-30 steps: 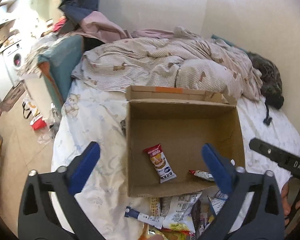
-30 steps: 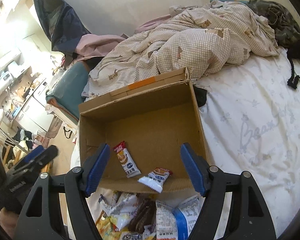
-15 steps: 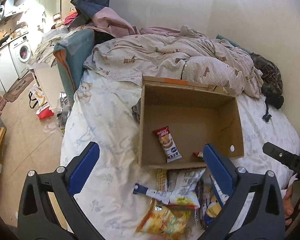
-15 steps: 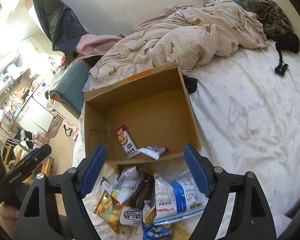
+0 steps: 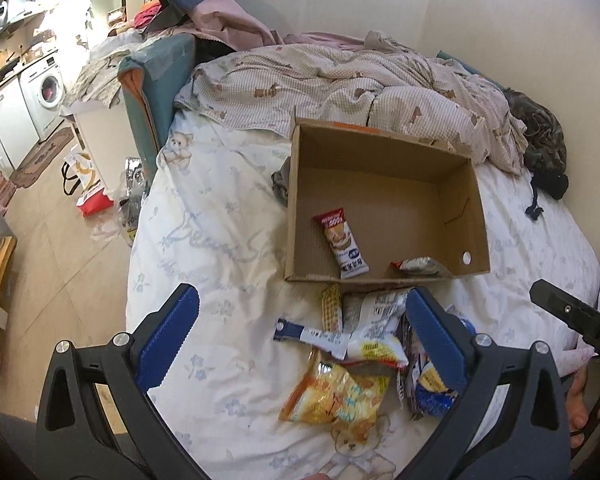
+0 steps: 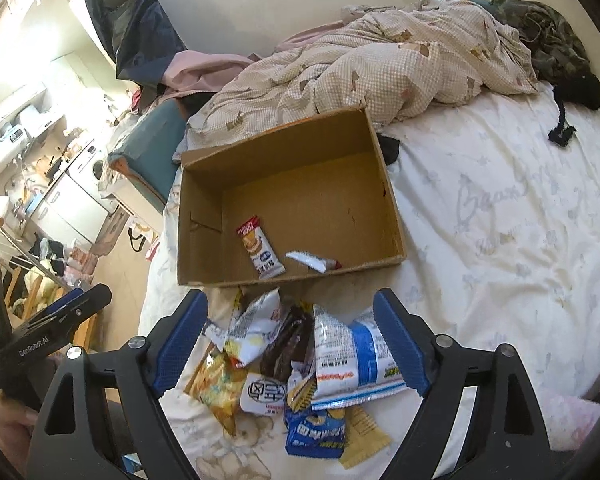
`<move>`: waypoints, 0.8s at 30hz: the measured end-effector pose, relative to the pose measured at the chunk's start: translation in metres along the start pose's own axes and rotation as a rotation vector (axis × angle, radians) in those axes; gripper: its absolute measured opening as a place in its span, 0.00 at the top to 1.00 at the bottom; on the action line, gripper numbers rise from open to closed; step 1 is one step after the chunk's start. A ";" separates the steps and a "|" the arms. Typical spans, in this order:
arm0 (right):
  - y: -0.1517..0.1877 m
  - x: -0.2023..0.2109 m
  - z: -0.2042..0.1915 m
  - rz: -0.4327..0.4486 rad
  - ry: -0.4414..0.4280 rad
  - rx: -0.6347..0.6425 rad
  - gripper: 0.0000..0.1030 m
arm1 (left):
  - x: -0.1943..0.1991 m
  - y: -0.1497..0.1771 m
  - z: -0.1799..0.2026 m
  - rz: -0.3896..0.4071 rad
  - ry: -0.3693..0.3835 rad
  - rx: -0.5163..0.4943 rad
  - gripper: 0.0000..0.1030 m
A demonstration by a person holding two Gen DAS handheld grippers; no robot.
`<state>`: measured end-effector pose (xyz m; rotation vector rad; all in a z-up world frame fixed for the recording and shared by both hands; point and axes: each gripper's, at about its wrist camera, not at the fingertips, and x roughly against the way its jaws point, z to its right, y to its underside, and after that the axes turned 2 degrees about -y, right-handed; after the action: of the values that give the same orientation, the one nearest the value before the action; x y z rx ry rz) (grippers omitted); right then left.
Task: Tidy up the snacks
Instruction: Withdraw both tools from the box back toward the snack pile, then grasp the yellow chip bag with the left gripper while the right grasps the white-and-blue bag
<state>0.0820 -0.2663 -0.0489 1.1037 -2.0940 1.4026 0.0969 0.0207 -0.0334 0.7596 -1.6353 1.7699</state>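
Snacks (image 6: 300, 364) are heaped on the bed just in front of the cardboard box (image 6: 388, 184); two packets (image 6: 260, 250) lie inside it. Both the left gripper (image 5: 300, 330) and the right gripper (image 6: 290, 340), its jaws just widened, are held open and empty above the heap.

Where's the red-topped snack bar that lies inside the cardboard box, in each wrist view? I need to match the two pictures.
Left wrist: the red-topped snack bar lies right of centre, on the box floor near the box's left wall.
Right wrist: the same bar lies just left of centre, near the box's front edge.
Shared landmark: the cardboard box, with the silver packet right of the bar.
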 end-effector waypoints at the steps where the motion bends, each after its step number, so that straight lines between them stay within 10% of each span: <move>1: 0.002 0.000 0.001 -0.003 0.001 -0.004 0.15 | 0.000 0.001 0.000 -0.006 -0.002 0.002 0.01; 14: 0.023 -0.013 0.026 -0.120 -0.055 -0.199 0.14 | -0.048 0.033 -0.022 -0.271 -0.052 0.086 0.01; 24: 0.022 -0.025 0.024 -0.154 -0.075 -0.215 0.14 | -0.104 0.077 0.001 -0.565 0.058 0.091 0.01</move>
<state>0.0825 -0.2736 -0.0896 1.2150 -2.1032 1.0533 0.1064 0.0097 -0.1615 1.0763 -1.1539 1.4423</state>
